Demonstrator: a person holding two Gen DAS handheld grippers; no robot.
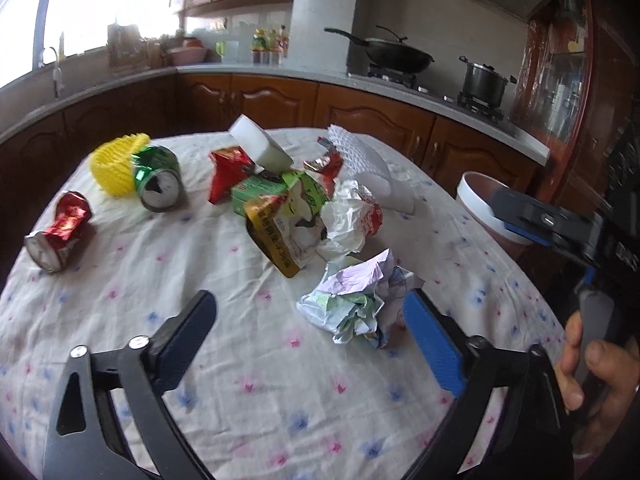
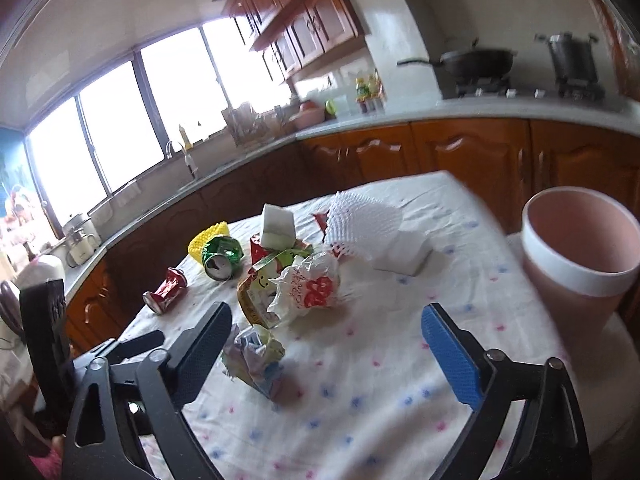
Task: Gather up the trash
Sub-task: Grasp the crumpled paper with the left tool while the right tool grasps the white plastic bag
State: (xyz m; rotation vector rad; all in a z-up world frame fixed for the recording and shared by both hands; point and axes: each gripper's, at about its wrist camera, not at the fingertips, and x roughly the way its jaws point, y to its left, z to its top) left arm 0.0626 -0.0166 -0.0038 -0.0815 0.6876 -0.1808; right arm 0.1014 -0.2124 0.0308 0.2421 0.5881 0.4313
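2 tongs [image 1: 308, 316] [image 2: 326, 330] wide apart | crumpled paper [image 1: 356, 304] perhaps untouched | bin [image 2: 576, 256] upright

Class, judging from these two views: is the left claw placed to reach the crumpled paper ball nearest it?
Probably yes: the left claw stands open, the crumpled paper ball lies just ahead by its blue finger, nothing between.

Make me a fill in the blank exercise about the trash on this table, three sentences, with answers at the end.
1. The crushed green can lies right beside a ____ plastic basket.
2. The bin at the table's edge is pink with a ____ band around its rim.
3. The left gripper is open, with crumpled ____ between its fingers.

Answers: yellow; white; paper
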